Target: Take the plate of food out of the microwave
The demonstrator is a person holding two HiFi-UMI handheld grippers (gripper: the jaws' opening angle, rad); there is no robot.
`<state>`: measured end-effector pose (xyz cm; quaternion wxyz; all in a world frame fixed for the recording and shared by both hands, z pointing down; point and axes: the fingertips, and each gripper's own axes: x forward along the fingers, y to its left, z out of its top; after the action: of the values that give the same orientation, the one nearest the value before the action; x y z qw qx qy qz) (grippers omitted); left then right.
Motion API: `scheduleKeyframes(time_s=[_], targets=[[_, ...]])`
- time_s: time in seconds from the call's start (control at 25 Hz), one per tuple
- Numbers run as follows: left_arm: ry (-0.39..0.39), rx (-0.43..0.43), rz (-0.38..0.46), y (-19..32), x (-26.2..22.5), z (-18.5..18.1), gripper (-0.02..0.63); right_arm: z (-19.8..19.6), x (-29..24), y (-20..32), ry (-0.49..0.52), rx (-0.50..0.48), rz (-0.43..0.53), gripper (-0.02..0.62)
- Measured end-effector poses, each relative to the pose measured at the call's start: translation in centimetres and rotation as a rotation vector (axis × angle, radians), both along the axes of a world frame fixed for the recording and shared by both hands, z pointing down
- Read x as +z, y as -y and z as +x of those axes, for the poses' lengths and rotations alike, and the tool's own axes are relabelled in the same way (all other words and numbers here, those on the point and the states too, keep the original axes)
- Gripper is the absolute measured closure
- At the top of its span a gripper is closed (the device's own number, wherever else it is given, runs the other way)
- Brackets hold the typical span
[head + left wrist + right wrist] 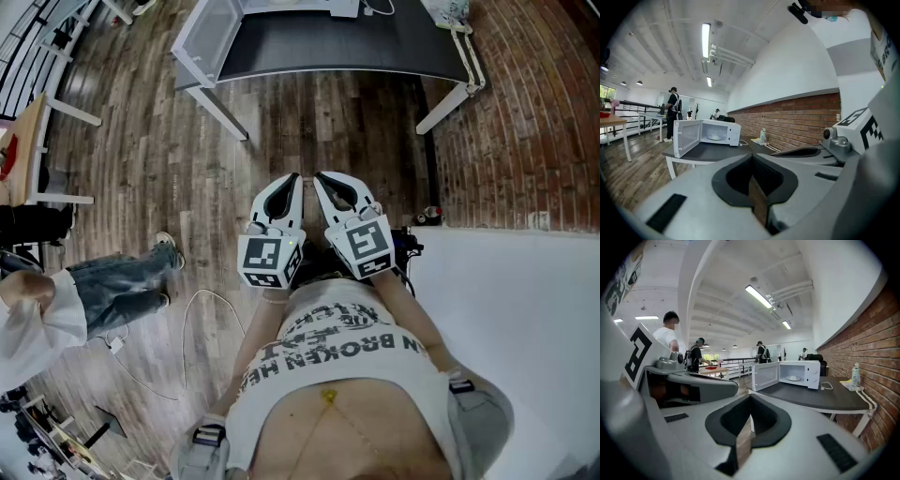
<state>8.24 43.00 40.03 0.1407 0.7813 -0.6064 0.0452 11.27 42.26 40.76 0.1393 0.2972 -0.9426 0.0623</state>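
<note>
A white microwave (723,131) stands on a dark-topped table (712,152) some way ahead, its door (687,137) swung open to the left. Inside lies a white plate (714,137) with pale food. The right gripper view shows the same microwave (807,373), open door (766,376) and plate (792,378). In the head view my left gripper (293,180) and right gripper (321,178) are held side by side in front of my body, pointing at the table (328,47). Both are far from it. Each has its jaws together with nothing between them.
A spray bottle (855,376) and a white cable (828,385) lie on the table's right part, beside the brick wall (525,122). A person in jeans (112,281) stands at my left on the wooden floor. Several people and a wooden table (715,371) are farther back.
</note>
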Motion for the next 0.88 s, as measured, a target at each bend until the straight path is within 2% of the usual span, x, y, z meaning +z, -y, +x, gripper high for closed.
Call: scheduleKeyframes(time_s=[0.2,0.44,0.64,0.88], targets=[[-0.014,-0.01,0.007,-0.3,0.2,1.2,0.598,1.3,-0.3,-0.2,0.056,-0.006,-0.011,0.586],[-0.039,-0.027,-0.007,-0.6,1.0,2.7,0.598,3.3,0.6,0.2,0.064,-0.012,-0.026,0.586],[-0.055,-0.038,-0.017,-0.4,1.5,3.2,0.598,3.1,0.7,0.8,0.063,-0.032,-0.029,0.586],[-0.056,-0.034,0.005,2.0,1.2,2.2,0.598,2.0,0.3,2.9,0.045,-0.053,0.021,0.586]])
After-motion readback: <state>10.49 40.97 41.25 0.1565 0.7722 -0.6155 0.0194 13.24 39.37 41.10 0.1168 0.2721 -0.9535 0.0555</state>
